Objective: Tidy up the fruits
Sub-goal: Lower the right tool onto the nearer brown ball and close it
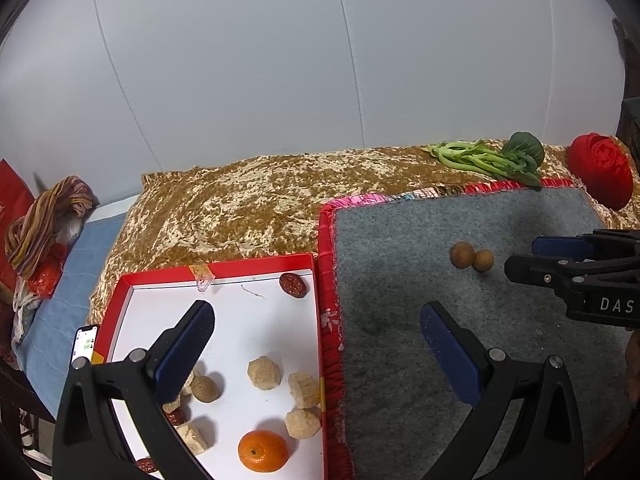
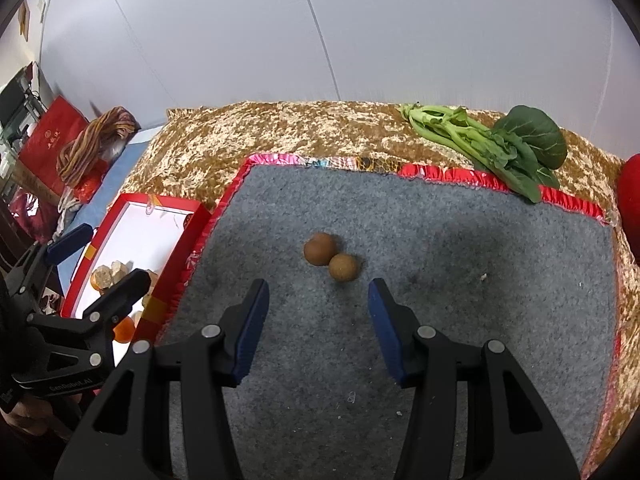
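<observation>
**Approaching 2 small brown fruits left on the grey mat**

Showing the right gripper point(image 2: 316, 320) held above the grey mat point(image 2: 460, 320), jaws partly apart and empty, pointed down at 2 round brown fruits point(image 2: 332, 258) that lie touching each other just ahead of its fingertips. The left gripper point(image 1: 316, 344) hangs with jaws wide apart and empty, 1 finger over the red tray point(image 1: 256, 260) and the other over the mat.

Handling, as a judgement: the fruits look light, firm and thin-shelled, with a dull, non-slippery skin. Being round, they would likely roll if nudged. Because they touch, the nearer fruit is best taken across its widest part, the pads closing from either side so the neighbour is not pushed away. Gentle pressure should suffice.

Containers: the tray, white inside, holds 1 orange point(image 1: 263, 451), several pale faceted lumps point(image 1: 265, 373), 1 tan round fruit point(image 1: 205, 389) and dark red dried fruits point(image 1: 293, 285). Leafy greens point(image 2: 492, 146) lie beyond the mat, outside the tray.
</observation>
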A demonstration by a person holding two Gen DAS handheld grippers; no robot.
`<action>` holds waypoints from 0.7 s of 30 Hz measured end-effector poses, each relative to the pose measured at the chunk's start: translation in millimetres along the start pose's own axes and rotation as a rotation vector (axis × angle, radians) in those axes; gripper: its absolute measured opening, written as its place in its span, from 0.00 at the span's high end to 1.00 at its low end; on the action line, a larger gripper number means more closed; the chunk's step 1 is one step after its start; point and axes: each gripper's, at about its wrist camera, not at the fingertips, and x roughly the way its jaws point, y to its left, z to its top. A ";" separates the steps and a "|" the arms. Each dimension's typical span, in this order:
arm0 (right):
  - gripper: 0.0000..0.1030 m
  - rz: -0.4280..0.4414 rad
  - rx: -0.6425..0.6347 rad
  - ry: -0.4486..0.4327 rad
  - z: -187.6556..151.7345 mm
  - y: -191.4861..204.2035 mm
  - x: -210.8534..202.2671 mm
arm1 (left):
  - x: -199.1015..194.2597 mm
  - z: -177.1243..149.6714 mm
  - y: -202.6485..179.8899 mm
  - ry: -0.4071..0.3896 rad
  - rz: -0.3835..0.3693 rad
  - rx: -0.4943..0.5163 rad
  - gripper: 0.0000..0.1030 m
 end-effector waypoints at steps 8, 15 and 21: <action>0.48 -0.009 0.004 0.008 0.5 -1.8 1.1 | 1.2 -1.5 -1.2 0.007 -0.001 0.005 0.00; 0.48 -0.011 0.006 0.009 0.5 -2.4 1.7 | 3.0 -2.2 0.3 0.012 0.000 0.007 0.00; 0.48 -0.017 0.003 0.012 0.9 -3.0 2.4 | 5.0 -3.4 0.0 0.017 0.000 0.014 0.00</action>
